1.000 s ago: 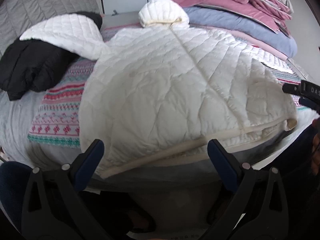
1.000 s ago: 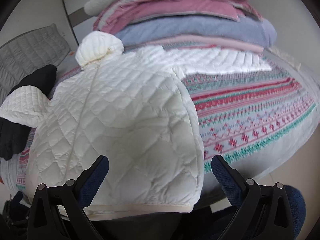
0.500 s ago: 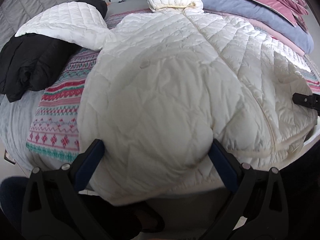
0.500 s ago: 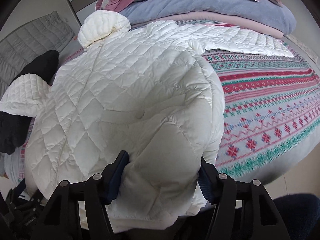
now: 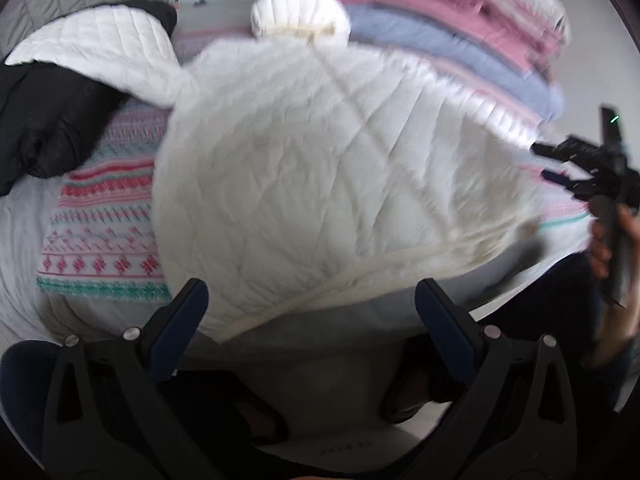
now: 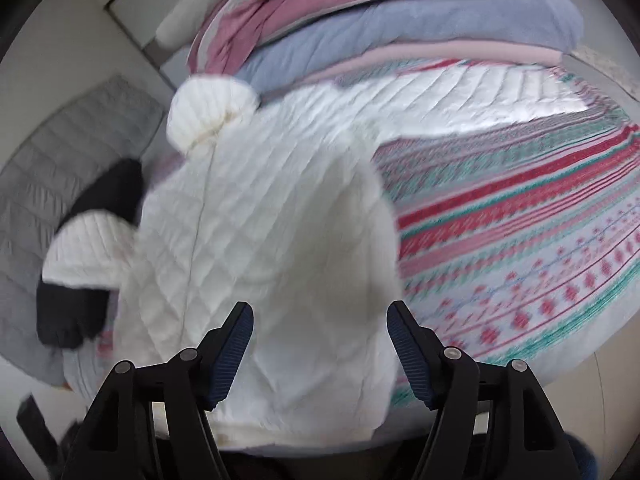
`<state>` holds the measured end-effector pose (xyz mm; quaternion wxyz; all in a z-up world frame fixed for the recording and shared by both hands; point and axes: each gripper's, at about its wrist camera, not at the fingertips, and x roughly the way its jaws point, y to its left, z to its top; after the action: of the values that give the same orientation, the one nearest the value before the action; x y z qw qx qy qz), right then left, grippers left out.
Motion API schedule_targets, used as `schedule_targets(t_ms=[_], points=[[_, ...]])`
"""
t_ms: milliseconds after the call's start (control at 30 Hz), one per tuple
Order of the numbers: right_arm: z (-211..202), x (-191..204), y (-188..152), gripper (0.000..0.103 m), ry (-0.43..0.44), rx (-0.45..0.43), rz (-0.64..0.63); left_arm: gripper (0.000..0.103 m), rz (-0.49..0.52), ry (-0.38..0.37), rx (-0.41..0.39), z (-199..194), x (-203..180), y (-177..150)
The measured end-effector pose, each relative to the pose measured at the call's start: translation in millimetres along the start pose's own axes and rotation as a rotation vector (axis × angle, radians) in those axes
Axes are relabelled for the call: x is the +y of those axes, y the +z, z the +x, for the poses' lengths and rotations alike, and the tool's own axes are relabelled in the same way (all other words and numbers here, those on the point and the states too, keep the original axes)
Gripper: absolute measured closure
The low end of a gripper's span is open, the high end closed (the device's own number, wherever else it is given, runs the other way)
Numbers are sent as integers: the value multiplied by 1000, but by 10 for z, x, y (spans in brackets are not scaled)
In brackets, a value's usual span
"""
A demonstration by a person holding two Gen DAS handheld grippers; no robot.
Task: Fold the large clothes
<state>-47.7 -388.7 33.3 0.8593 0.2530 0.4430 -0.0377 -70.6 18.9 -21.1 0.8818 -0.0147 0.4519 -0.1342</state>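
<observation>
I had the white quilted jacket (image 5: pixel 328 176) lying front-up on the patterned blanket (image 6: pixel 520 248), its hood (image 5: pixel 298 14) at the far end toward the stack of pink and blue bedding (image 6: pixel 400 24), its hem at the near edge of the bed. One sleeve (image 5: pixel 96 52) ran out from the jacket's shoulder and lay across the black garment (image 5: pixel 44 128) beside it; the other sleeve (image 6: pixel 460 92) stretched along the blanket, just in front of the bedding stack.

The left gripper (image 5: pixel 312 312) hung just short of the jacket's hem with its jaws wide apart and nothing between them. The right gripper (image 6: pixel 320 344) sat over the hem's other corner; its jaws were opening, and though padded cloth showed behind the gap between them, the pads did not press on it as far as I could make out through the blur. In the left view I could see it off the jacket's side edge, held in a hand (image 5: pixel 608 248).

I judged this to be the laying-out step: the body spread and smoothed, no fold made yet, both sleeves still out. The next move, I reckoned, called for taking one sleeve near its cuff and bringing it across the jacket's chest, then the other. The sleeve on the black garment would need lifting clear so it did not drag that garment along.
</observation>
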Motion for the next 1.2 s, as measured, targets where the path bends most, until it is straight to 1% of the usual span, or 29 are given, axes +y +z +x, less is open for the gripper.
schedule_targets(t_ms=[67, 100, 133, 167, 200, 267, 333, 367, 400, 433, 467, 500, 533, 600, 633, 700, 733, 767, 867, 1000, 1033, 1067, 1100, 1133, 1167, 1200], points=[[-113, -96, 162, 30, 33, -32, 21, 0, -8, 20, -76, -212, 37, 147], [-153, -149, 297, 28, 70, -55, 38, 0, -13, 32, -106, -252, 59, 227], [-149, -180, 418, 22, 93, -67, 45, 0, -25, 55, -122, -254, 88, 345], [-106, -222, 571, 16, 115, -69, 57, 0, -50, 67, -122, -220, 129, 499], [6, -313, 768, 16, 132, -43, 97, 0, -75, 58, -129, -165, 175, 654], [246, -473, 1078, 16, 145, 16, 177, 0, -129, 65, -137, -52, 232, 945], [482, -631, 1332, 16, 149, 55, 229, 0, -161, 56, -120, 137, 279, 1242], [617, -746, 1433, 16, 160, 71, 270, 0, -177, 48, -94, 231, 329, 1368], [739, -887, 1496, 16, 171, 79, 327, 0, -204, 44, -53, 408, 381, 1523], [833, -990, 1497, 16, 177, 79, 383, 0, -225, 59, -30, 542, 420, 1616], [933, -1143, 1486, 16, 182, 70, 444, 0, -250, 91, -7, 727, 478, 1713], [997, -1233, 1486, 16, 177, 68, 470, 0, -265, 121, 9, 876, 505, 1762], [1096, -1337, 1459, 16, 155, 82, 496, 0, -273, 142, 29, 1023, 562, 1789], [1226, -1504, 1404, 16, 115, 108, 541, 0, -281, 164, 81, 1329, 676, 1759], [1257, -1552, 1402, 16, 103, 109, 551, 0, -293, 174, 116, 1477, 740, 1725], [1313, -1660, 1441, 16, 76, 97, 567, 0, -333, 161, 162, 1621, 839, 1694], [1333, -1704, 1470, 16, 70, 89, 578, 0, -352, 150, 162, 1643, 871, 1708], [1356, -1753, 1491, 16, 67, 79, 593, 0, -362, 149, 145, 1636, 882, 1739], [1430, -1849, 1556, 16, 95, 38, 637, 0, -341, 182, 108, 1606, 846, 1794], [1456, -1882, 1629, 17, 109, -32, 676, 0, -311, 161, 122, 1650, 775, 1855], [1477, -1903, 1647, 20, 117, -58, 696, 0, -310, 153, 126, 1667, 769, 1867], [1485, -1949, 1688, 31, 124, -77, 708, 0, -307, 147, 129, 1675, 762, 1876], [1502, -1977, 1706, 38, 133, -100, 725, 0, -302, 146, 130, 1699, 749, 1896], [1503, -2019, 1729, 55, 141, -112, 734, 0, -299, 148, 128, 1689, 753, 1894], [1515, -2051, 1755, 76, 146, -121, 739, 0, -295, 157, 121, 1667, 765, 1893], [1538, -2060, 1774, 84, 142, -127, 742, 0, -293, 168, 111, 1641, 783, 1891]])
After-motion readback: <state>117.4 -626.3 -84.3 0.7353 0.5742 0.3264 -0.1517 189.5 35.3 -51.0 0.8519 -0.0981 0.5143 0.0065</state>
